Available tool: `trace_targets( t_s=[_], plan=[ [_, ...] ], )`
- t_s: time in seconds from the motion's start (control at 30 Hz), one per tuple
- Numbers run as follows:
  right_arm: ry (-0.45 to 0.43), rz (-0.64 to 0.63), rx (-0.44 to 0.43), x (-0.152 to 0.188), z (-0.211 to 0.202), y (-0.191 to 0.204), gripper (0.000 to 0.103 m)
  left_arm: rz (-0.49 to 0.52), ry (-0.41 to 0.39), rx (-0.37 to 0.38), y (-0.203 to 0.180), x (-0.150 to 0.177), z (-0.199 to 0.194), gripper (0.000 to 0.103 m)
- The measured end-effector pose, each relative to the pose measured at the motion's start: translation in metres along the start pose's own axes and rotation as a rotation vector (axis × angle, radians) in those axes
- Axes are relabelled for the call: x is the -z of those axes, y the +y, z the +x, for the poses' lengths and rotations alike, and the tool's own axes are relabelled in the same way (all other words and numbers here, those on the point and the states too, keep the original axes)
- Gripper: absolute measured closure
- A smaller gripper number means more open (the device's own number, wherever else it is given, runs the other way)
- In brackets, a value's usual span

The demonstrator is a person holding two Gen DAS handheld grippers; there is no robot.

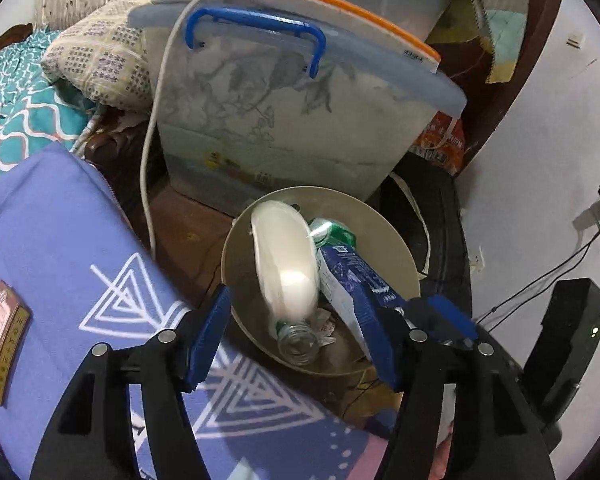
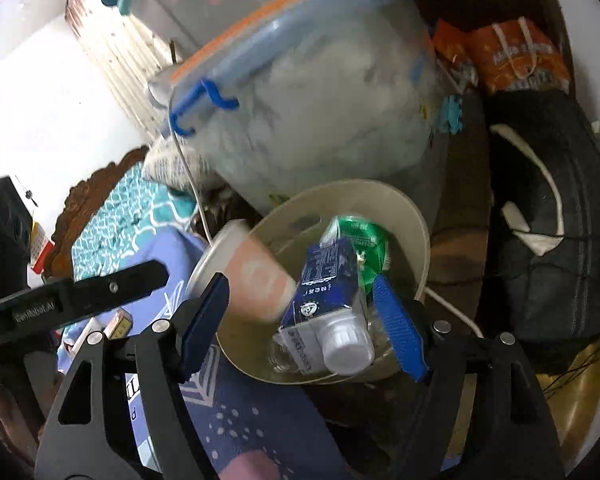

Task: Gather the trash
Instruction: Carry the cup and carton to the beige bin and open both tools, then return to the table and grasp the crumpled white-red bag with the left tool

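Note:
A beige round trash bin (image 1: 400, 248) (image 2: 416, 224) stands on the floor beside the bed. In it lie a blue milk carton (image 1: 352, 276) (image 2: 328, 280), a green packet (image 1: 332, 232) (image 2: 364, 240) and a clear plastic bottle (image 1: 298, 344). A paper cup (image 1: 284, 264) (image 2: 256, 276) is blurred in the bin's mouth, tilted, touching neither set of fingers. My left gripper (image 1: 296, 336) is open above the bin. My right gripper (image 2: 304, 320) is open above the bin's near rim.
A clear storage box with a blue handle (image 1: 300, 120) (image 2: 320, 120) stands behind the bin. A black bag (image 2: 552, 220) lies to the right. The purple bed sheet (image 1: 60, 240) holds a small box (image 1: 2, 344). A white cable (image 1: 152, 140) hangs by the bed.

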State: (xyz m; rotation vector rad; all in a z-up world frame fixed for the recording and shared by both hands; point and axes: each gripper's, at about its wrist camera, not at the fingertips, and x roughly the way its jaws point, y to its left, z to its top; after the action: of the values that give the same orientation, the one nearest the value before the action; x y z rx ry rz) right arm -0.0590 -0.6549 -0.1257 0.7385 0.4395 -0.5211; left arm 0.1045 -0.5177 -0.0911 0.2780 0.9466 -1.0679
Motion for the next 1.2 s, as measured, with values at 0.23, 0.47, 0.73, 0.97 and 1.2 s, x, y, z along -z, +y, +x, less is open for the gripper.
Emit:
trace_targets(
  t_s=[0.23, 0.47, 0.73, 0.97, 1.2],
  plan=[
    [0.004, -0.019, -0.068, 0.027, -0.021, 0.027, 0.03, -0.027, -0.105, -0.014, 0.033, 0.047, -0.068, 0.044],
    [0.119, -0.114, -0.192, 0.052, -0.003, 0.096, 0.034, -0.167, -0.177, -0.146, 0.106, 0.134, -0.15, 0.044],
    [0.317, -0.243, -0.374, 0.078, 0.053, 0.212, 0.035, -0.491, -0.24, -0.334, 0.242, 0.231, -0.247, 0.044],
    [0.487, -0.348, -0.419, 0.087, 0.153, 0.321, 0.036, -0.662, -0.3, -0.384, 0.314, 0.28, -0.296, 0.044],
    [0.613, -0.334, -0.36, 0.095, 0.27, 0.408, 0.035, -0.733, -0.342, -0.408, 0.349, 0.295, -0.316, 0.044]
  ],
)
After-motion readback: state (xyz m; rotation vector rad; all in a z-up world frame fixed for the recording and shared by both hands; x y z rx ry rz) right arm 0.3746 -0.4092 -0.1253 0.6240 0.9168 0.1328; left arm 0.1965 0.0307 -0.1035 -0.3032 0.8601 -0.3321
